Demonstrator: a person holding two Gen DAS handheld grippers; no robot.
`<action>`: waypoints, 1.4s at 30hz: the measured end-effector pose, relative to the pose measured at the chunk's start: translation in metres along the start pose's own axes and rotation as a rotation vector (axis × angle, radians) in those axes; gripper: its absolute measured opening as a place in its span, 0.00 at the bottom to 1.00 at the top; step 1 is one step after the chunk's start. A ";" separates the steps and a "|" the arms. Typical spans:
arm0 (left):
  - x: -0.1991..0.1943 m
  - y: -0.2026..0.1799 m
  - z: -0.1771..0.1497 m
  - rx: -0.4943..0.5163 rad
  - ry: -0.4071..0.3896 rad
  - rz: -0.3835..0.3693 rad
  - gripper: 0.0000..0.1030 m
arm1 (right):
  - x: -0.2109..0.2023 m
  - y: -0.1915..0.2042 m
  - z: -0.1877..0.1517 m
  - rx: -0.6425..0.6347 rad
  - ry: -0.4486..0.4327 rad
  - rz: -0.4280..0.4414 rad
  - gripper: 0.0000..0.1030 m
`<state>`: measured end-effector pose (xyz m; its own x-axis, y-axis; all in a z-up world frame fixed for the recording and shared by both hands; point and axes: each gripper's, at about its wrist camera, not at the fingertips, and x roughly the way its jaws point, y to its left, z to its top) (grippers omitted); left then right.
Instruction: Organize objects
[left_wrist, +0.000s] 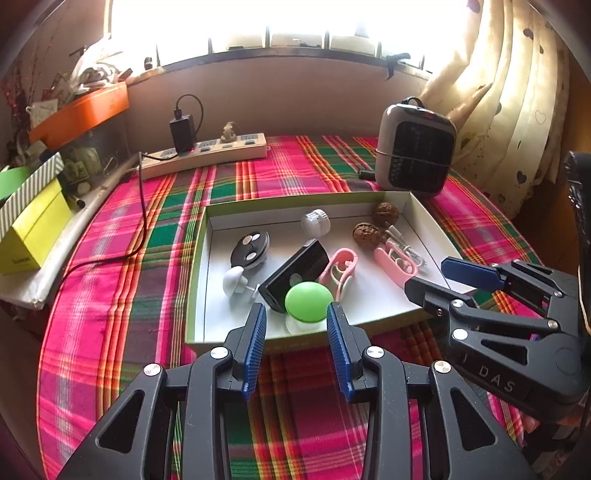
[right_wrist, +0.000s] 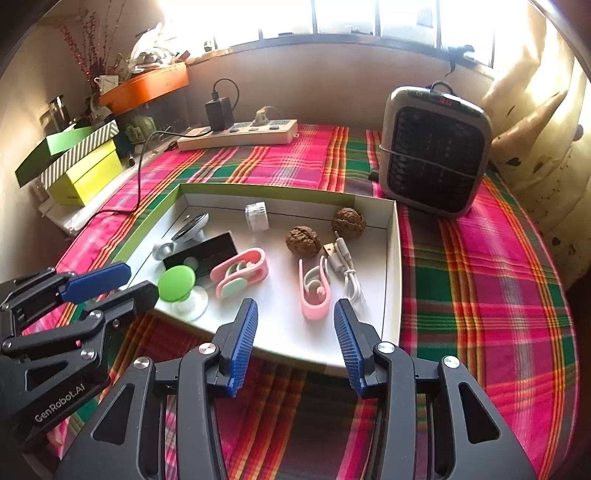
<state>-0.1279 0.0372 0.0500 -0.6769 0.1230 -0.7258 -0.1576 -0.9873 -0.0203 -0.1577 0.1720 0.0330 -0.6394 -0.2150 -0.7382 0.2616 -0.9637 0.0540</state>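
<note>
Lying at centre frame in the shallow white box (left_wrist: 417, 214), the black device (left_wrist: 295, 271) runs its long axis from lower left to upper right, against the green suction knob (left_wrist: 308, 301). Left tongs (left_wrist: 296, 317) gape wide, empty, flanking that knob. Right tongs (right_wrist: 295, 314) likewise open, holding nothing, before a pink clip (right_wrist: 314, 295). Two probable walnuts (right_wrist: 303, 242) sit behind; a heater (right_wrist: 436, 155) stands upper right on the plaid-covered counter (right_wrist: 480, 295).

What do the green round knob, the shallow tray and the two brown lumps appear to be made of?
Green round knob: probably smooth plastic, evenly coloured with a soft sheen.
Shallow tray: likely cardboard, with thin, matte, folded walls.
Brown lumps: look like walnuts, with wrinkled, dull shells.
</note>
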 end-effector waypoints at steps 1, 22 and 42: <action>-0.003 -0.001 -0.002 0.002 -0.004 0.006 0.31 | -0.003 0.002 -0.001 -0.005 -0.008 -0.004 0.43; -0.018 0.002 -0.048 -0.031 0.032 0.047 0.31 | -0.027 0.021 -0.039 0.005 -0.005 -0.041 0.46; -0.015 0.004 -0.080 -0.053 0.077 0.072 0.33 | -0.026 0.018 -0.077 0.037 0.059 -0.065 0.50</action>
<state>-0.0612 0.0234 0.0057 -0.6278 0.0456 -0.7771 -0.0713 -0.9975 -0.0009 -0.0807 0.1723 0.0010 -0.6098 -0.1433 -0.7795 0.1937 -0.9806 0.0288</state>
